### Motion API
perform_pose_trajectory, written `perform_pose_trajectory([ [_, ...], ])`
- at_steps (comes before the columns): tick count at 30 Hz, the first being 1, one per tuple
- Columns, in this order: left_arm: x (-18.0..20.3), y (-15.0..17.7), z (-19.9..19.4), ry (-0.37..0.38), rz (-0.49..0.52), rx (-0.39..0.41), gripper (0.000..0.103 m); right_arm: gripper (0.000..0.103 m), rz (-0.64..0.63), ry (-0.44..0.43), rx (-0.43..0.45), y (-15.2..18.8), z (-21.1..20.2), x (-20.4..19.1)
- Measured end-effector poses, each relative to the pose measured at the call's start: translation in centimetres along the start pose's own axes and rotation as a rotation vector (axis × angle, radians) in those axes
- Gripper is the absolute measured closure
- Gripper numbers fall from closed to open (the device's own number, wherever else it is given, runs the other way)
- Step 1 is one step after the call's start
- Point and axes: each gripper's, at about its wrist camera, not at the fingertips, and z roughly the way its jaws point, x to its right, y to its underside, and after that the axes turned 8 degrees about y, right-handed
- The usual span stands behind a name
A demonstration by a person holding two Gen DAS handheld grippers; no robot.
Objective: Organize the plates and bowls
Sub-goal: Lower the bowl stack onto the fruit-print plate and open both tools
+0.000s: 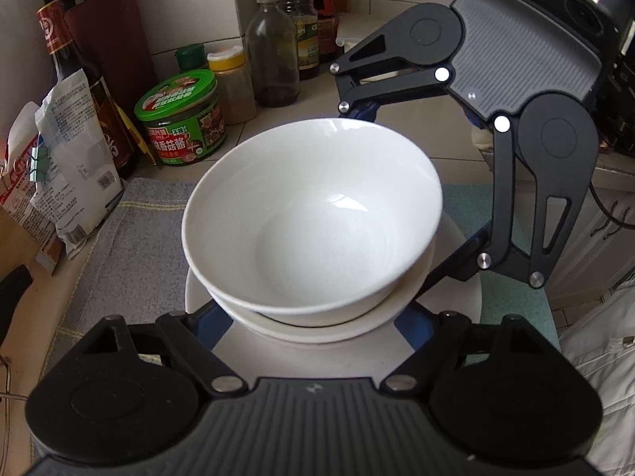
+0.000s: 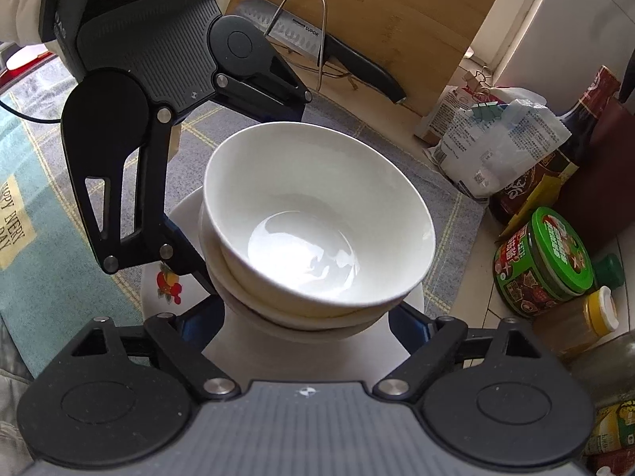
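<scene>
two white bowls sit nested in the middle of the counter, the top bowl (image 1: 313, 218) tilted a little inside the lower bowl (image 1: 329, 323), and both rest on a white plate (image 1: 460, 289) laid over a grey towel (image 1: 131, 230) with a teal cloth (image 1: 512, 297) beside it. the left gripper (image 1: 313, 313) comes at the stack from six o'clock in its own view, its blue-tipped fingers (image 1: 408, 317) spread to either side of the lower bowl; whether the pads actually press the bowl i cannot tell, since the tips vanish under the rim. the right gripper (image 2: 309, 317) does the same from the other side, fingers (image 2: 401, 319) splayed around the lower bowl's base, contact again hidden, and in the left view it reaches in from two o'clock. around the stack: a green-lidded jar (image 1: 180, 119) at ten o'clock in the left view, with a yellow-capped jar (image 1: 232, 83) and dark bottles (image 1: 274, 59) behind it at eleven to twelve, and a white paper packet (image 1: 75, 158) at nine. from the right view a wooden cutting board (image 2: 389, 20) leans at twelve o'clock with a black-handled knife (image 2: 317, 47) in a wire rack against it. a fruit print (image 2: 168, 283) shows on the plate's edge at eight o'clock.
</scene>
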Motion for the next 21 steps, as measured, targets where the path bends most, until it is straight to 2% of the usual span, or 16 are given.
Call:
perform_pose_trajectory([
  [9, 0.4, 0.1, -0.1, -0.006, -0.003, 0.003, 0.016, 0.009, 0.013, 0.018, -0.009, 0.1, -0.1, -0.7],
  [11, 0.4, 0.2, -0.2, -0.019, -0.007, 0.006, 0.013, 0.007, 0.023, 0.02, -0.004, 0.2, -0.2, -0.7],
  [13, 0.9, 0.4, -0.6, -0.033, -0.001, 0.032, 0.007, 0.0, 0.036, 0.019, 0.003, 0.2, -0.5, -0.9],
  [15, 1.4, 0.7, -1.2, -0.061, -0.004, 0.054, 0.005, 0.0, 0.05, 0.028, 0.014, 0.2, -0.9, -1.2],
  [17, 1.9, 1.4, -2.2, -0.093, -0.029, 0.087, 0.005, 0.0, 0.067, 0.06, 0.008, 0.2, -1.3, -1.5],
  [21, 2.9, 3.4, -4.6, -0.168, -0.16, 0.148, 0.003, 0.0, 0.175, 0.17, -0.023, 0.4, -2.5, -2.4],
])
